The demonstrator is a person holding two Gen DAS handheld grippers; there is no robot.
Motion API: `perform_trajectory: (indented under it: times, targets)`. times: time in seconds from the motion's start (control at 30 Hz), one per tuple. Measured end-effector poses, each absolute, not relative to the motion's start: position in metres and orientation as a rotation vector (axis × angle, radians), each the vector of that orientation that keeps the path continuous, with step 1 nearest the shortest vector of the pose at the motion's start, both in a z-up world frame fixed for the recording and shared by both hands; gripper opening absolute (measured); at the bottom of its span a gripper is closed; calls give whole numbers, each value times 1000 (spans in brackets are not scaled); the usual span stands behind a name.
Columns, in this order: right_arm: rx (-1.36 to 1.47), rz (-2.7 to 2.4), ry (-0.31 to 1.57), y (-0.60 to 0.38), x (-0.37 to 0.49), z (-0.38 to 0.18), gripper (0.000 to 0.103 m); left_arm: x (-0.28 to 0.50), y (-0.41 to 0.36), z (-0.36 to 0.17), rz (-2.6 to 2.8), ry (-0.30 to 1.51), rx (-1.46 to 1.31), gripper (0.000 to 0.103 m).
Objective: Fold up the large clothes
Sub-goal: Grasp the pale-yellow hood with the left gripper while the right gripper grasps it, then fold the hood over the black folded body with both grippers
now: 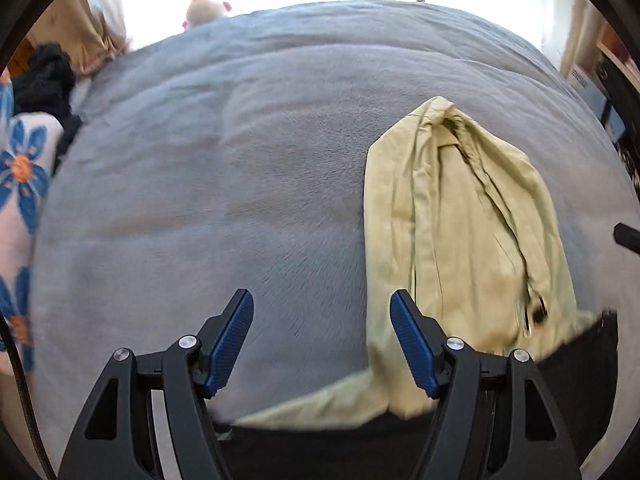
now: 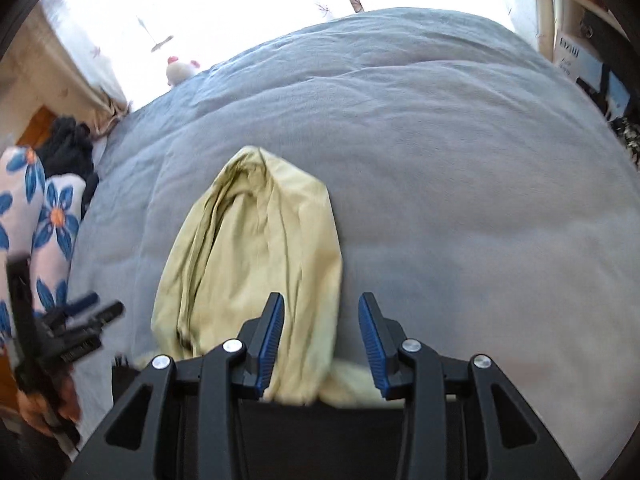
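Left wrist view: left gripper [image 1: 322,340] jaws wide, nothing between. Right gripper [image 2: 321,342] part open, also empty. Pale green garment [image 1: 460,216] lies folded lengthwise on grey blanket [image 1: 240,160], near edge. Beyond: floral pillow [image 1: 20,168], plush toy [image 1: 204,8].

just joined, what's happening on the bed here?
A person with a handheld gripper in each hand is folding a pale yellow-green garment on a bed covered by a grey blanket. The garment lies bunched into a long narrow shape, its near end hanging over the bed edge. Neither gripper holds it: the left gripper is open over the blanket beside the garment, and the right gripper is open above the garment's near end. Floral pillows sit at the left side.
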State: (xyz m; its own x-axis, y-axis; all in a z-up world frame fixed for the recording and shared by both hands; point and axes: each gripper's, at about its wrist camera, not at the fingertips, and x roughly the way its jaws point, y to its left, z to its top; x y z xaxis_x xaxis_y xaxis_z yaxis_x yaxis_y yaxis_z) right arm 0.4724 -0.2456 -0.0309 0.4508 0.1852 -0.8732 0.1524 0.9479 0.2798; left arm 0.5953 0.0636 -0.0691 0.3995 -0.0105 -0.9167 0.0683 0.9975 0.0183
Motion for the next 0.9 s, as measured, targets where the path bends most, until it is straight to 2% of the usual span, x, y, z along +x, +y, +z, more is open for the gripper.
perform_trajectory:
  times: [0.37,0.53,0.57,0.6,0.63,0.67,0.7,0.73,0.9]
  targets:
    - [301,24,1105,-234,537,-91,39,645,62,-138,-102,1186,-176,69]
    - [297,37,1139,-234,550,-112,38,646,46,-150,-123,1155,-116,67]
    - [300,36,1141,-234,550,-117,38,644,44,-150,-135,1129,-99,47]
    - [303,40,1138,-233,550,-119,38,643,43,-149,-149,1113,-96,31]
    - [302,40,1137,-232,550,-122,37,643,43,-148,-172,1107,-111,8]
    - [290,24,1135,-232,549,-123,31,641,44,-147,-186,1104,-134,5]
    - [275,16,1132,-231,547,-122,10,640,44,-145,-180,1093,-129,3]
    - [270,23,1128,-229,545,-120,5,636,43,-141,-174,1072,-111,2]
    - [224,17,1033,-225,521,-82,2,614,41,-108,-161,985,-89,0]
